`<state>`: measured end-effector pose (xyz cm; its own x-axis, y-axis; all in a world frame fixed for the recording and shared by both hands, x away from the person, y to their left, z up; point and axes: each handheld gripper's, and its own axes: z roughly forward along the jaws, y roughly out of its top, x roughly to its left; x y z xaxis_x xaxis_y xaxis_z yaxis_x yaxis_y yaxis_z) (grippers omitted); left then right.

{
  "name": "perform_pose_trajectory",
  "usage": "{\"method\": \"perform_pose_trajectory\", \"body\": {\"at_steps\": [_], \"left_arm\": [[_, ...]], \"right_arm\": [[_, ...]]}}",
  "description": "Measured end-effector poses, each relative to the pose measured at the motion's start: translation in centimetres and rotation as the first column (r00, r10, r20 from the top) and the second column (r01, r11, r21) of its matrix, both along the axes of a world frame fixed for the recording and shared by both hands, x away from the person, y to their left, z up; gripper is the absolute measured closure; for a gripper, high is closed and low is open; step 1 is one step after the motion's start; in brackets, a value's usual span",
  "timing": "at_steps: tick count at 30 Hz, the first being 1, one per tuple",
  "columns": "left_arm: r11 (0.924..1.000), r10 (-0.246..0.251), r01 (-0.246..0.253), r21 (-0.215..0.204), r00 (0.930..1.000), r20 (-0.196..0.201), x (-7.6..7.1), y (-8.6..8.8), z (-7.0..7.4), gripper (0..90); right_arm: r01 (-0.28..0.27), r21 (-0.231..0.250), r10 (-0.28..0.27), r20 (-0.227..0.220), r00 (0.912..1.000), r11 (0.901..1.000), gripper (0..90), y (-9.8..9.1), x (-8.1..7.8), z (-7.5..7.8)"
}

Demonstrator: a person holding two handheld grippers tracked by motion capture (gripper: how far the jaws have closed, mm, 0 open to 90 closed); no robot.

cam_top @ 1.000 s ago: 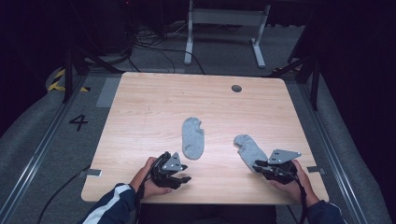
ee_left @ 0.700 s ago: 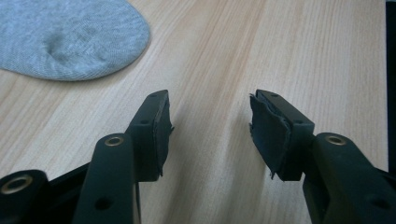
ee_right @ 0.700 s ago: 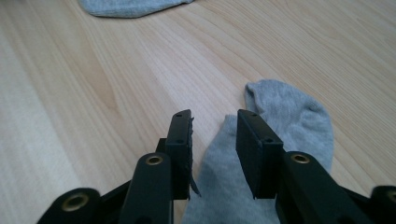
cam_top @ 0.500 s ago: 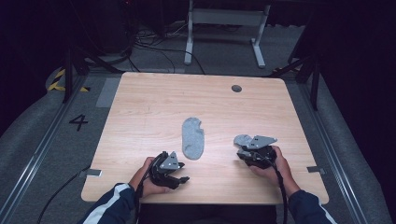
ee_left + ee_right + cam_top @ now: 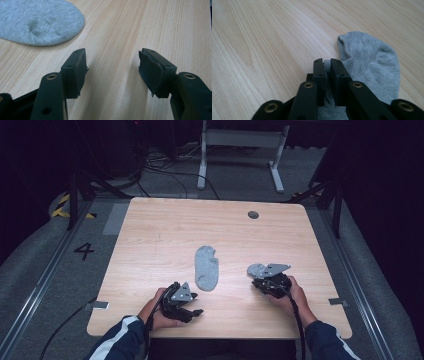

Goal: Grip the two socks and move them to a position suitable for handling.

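Two grey socks lie on the wooden table (image 5: 165,235). One sock (image 5: 206,268) lies flat in the middle, and its rounded end (image 5: 40,22) shows at the upper left of the left gripper view. My left gripper (image 5: 196,312) rests near the front edge, just below that sock, open with bare wood between its pads (image 5: 77,71). The second sock (image 5: 256,269) lies at the right, partly under my right gripper (image 5: 260,282). In the right gripper view that gripper (image 5: 326,62) is shut on an edge of this sock (image 5: 372,62).
A small dark round disc (image 5: 253,214) sits near the table's far right corner. Beyond the table stand a metal frame (image 5: 240,140) and cables on the floor. A "4" mark (image 5: 84,251) is on the floor at left.
My right gripper has moved left and forward over the right sock and shut on its edge. The sock has shifted left with it. The left gripper has stayed put.
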<state>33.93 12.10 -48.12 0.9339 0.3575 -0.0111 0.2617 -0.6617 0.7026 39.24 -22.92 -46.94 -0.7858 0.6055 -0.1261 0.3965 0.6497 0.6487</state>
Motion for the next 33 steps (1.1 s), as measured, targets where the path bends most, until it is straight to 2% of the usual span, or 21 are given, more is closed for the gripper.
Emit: {"method": "perform_pose_trajectory", "body": {"at_steps": [2,3,6,10,13,20,26,30,31,33], "left_arm": [[0.9998,0.008,-0.008,0.019,1.0000,-0.002,0.0,-0.2,0.1,36.9],[0.9994,0.027,-0.027,0.021,0.9996,-0.009,0.0,-0.5,0.2,36.0],[0.9984,0.031,-0.031,0.046,0.9995,0.004,-0.2,-1.3,0.4,33.2],[0.9985,-0.004,0.002,0.055,0.9993,0.038,-0.4,-2.9,0.7,30.4],[0.9989,-0.023,0.021,0.042,0.9985,0.050,-0.2,-4.0,0.9,29.1],[0.9964,-0.067,0.062,0.058,0.9939,0.088,0.3,-7.2,1.1,28.0],[0.9928,-0.107,0.098,0.069,0.9828,0.150,0.7,-9.7,1.1,28.5],[0.9914,-0.122,0.113,0.066,0.9801,0.156,0.8,-10.6,0.8,30.0],[0.9889,-0.140,0.129,0.074,0.9759,0.167,0.8,-10.7,0.8,32.7],[0.9881,-0.149,0.140,0.063,0.9760,0.159,0.7,-10.8,0.8,38.9]], "right_arm": [[-0.014,-0.001,0.014,-0.004,0.9999,0.9999,88.1,0.0,-0.1,0.1],[-0.023,0.001,0.023,-0.009,0.9997,0.9997,88.3,0.0,-0.2,0.1],[-0.054,0.007,0.054,-0.009,0.9985,0.9985,88.5,0.1,-0.7,0.5],[-0.103,0.035,0.103,0.000,0.9947,0.9941,88.7,0.3,-1.7,1.5],[-0.143,0.060,0.143,0.012,0.9896,0.9878,88.7,0.3,-2.6,2.4],[-0.233,0.123,0.232,0.018,0.9725,0.9648,88.8,0.2,-4.6,4.1],[-0.302,0.156,0.305,0.007,0.9524,0.9405,88.8,1.2,-6.0,4.7],[-0.337,0.185,0.342,0.004,0.9396,0.9232,88.9,1.6,-6.7,5.2],[-0.340,0.190,0.345,0.005,0.9385,0.9212,88.8,1.6,-6.8,5.3],[-0.345,0.214,0.353,0.002,0.9357,0.9140,88.9,1.6,-6.9,5.5]]}}
